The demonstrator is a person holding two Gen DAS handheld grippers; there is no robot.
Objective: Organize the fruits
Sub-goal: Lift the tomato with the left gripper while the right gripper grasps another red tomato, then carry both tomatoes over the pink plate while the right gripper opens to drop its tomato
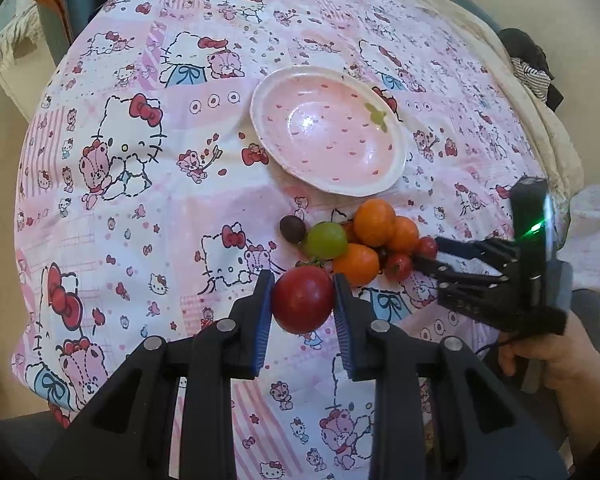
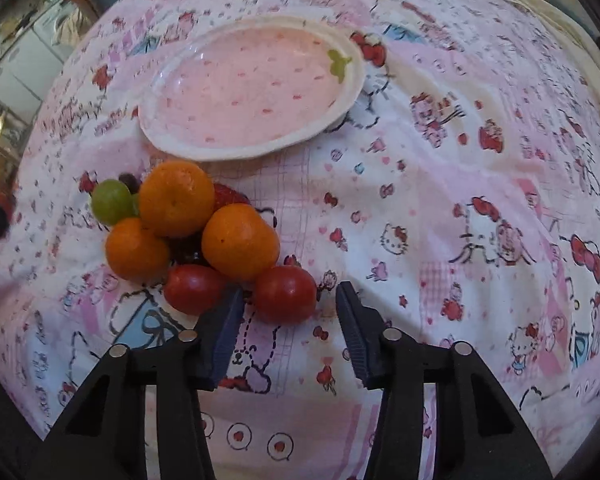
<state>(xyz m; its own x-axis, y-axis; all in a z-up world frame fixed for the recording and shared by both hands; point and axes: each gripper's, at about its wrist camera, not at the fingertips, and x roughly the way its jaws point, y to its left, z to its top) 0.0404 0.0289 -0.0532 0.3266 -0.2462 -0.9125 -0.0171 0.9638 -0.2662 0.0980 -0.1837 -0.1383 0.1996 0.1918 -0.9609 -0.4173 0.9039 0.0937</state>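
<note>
Two grippers were in view over a pink cartoon-print cloth. L gripper had its jaws closed on a big red tomato, pads pressing both sides, tomato sitting betw the blue pads near the tips and lifted clear of the cloth, just in front of the fruit pile. R gripper pointed down at the pile's near edge w/ jaws partly open; a small red tomato lay betw the fingers, close to the left pad, a clear gap to the right pad, so not gripped as far as the right wrist view showed. 2nd small tomato sat just outside the left finger, touching or nearly touching it; couldn't tell which. Pile behind: three mandarins bunched together, a green grape at the left edge, a dark grape beside it, a strawberry partly hidden betw the mandarins. Pink strawberry-print plate lay just beyond the pile w/ no fruit on it. From left wrist view, a hand held the R gripper at the pile's right side.
</note>
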